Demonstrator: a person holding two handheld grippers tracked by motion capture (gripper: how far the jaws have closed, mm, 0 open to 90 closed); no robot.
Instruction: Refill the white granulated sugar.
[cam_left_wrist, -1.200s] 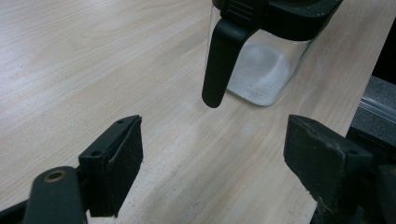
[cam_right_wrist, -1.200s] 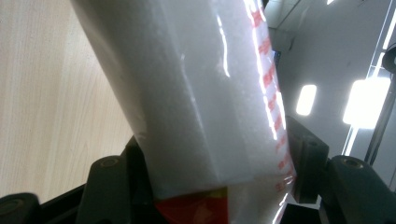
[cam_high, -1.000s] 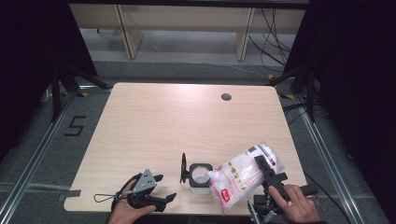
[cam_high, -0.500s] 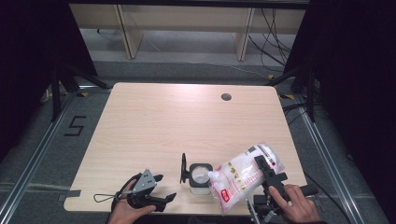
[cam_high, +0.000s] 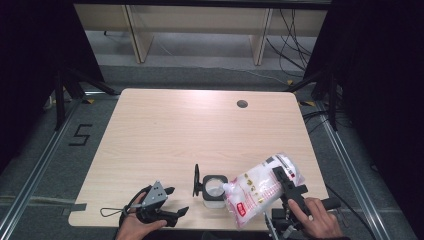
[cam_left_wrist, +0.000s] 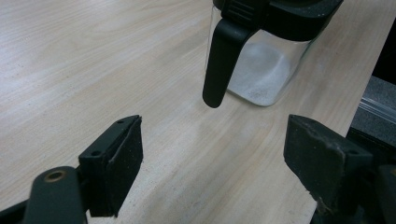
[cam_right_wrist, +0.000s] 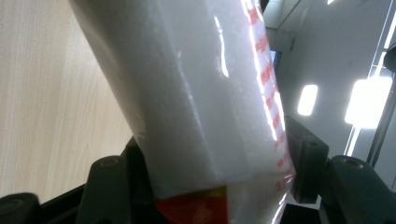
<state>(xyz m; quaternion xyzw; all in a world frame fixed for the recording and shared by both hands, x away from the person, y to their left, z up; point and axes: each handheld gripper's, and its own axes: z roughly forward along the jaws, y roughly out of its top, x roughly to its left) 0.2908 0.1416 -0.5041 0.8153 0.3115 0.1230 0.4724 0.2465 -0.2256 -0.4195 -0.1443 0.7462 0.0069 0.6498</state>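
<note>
From above, my right hand-held gripper (cam_high: 286, 186) tilts a clear plastic bag of white granules (cam_high: 260, 187) so its corner feeds the square glass jar (cam_high: 214, 190) at the desk's (cam_high: 200, 130) near edge. Left gripper view: my left hand-held gripper (cam_left_wrist: 212, 154) waits wide, empty. Right gripper view: jaws clamp the bag (cam_right_wrist: 201, 93).

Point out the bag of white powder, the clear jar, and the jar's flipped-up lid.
Bag (cam_high: 255, 192), high view, middle of its printed side.
Jar (cam_left_wrist: 261, 70), left gripper view, clear wall.
Lid (cam_high: 196, 180), high view, upright black flap.
</note>
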